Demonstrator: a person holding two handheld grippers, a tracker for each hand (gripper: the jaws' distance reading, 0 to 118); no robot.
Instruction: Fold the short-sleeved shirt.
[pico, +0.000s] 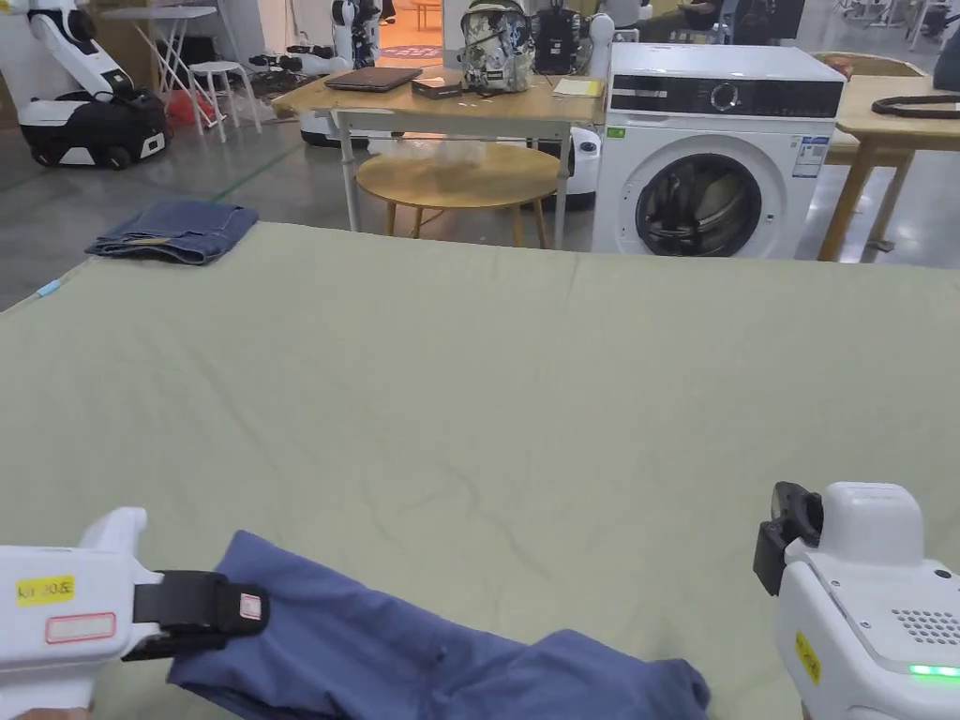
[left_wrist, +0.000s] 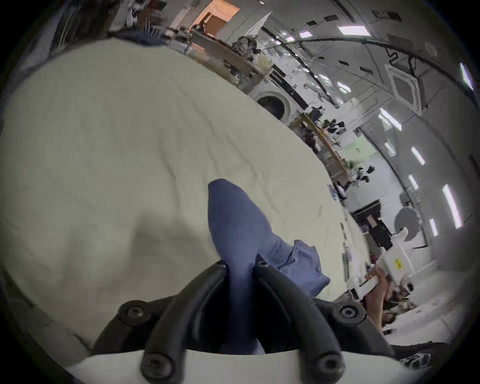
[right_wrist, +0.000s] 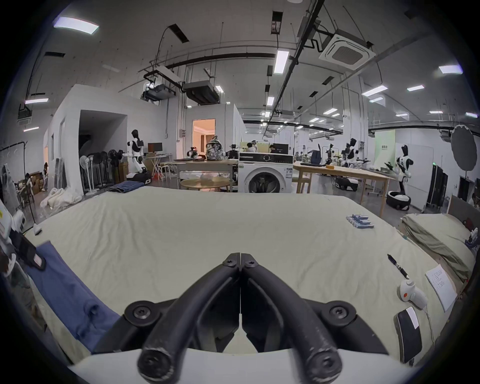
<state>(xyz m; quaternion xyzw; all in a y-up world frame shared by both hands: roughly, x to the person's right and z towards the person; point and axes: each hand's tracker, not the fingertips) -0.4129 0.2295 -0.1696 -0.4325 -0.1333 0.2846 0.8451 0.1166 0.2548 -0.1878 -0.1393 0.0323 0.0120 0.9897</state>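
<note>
Blue fabric of the short-sleeved shirt (pico: 441, 656) lies crumpled along the near edge of the pale green sheet (pico: 525, 375), from about 7 to 6 o'clock in the head view, its lower part cut off by the frame. The left gripper (left_wrist: 240, 265) pinches a bunched fold of it between both jaws; the fold's inner end is hidden in the jaw gap. The right gripper (right_wrist: 240, 261), at 4 o'clock in the head view, has its jaws pressed together on nothing, above bare sheet.

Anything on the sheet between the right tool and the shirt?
No: in the head view, bare sheet separates the right tool from the shirt.
</note>
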